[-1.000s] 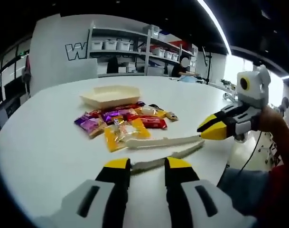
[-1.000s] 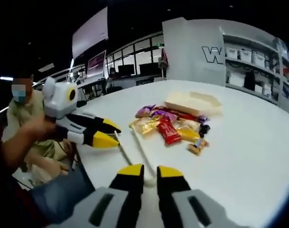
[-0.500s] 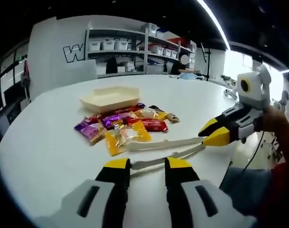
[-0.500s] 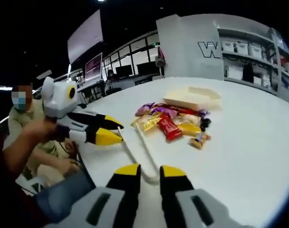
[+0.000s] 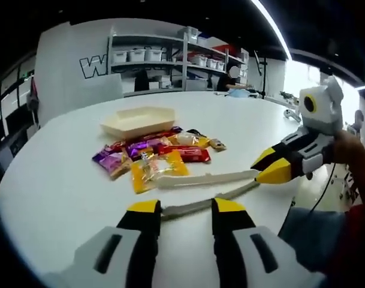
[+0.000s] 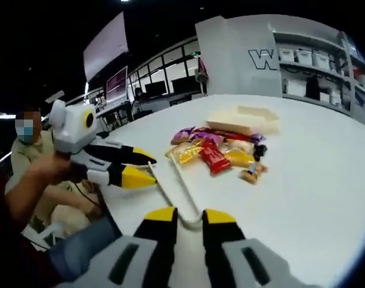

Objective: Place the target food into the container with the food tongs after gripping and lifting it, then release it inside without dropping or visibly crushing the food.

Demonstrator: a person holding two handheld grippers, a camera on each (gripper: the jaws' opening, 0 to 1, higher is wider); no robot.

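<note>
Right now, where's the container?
In the left gripper view the cream container sits on the white table, just beyond the pile of snack packets; the food tongs lie on the pile's near side.

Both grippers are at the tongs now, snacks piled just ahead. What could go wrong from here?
1. The tongs are slim; the left gripper and right gripper hold separate spots, so they may twist or slip.
2. The snack packets overlap, so the tips could grab two or scatter them.
3. The tray sits beyond the pile; a loose pinch risks dropping mid-carry.
</note>
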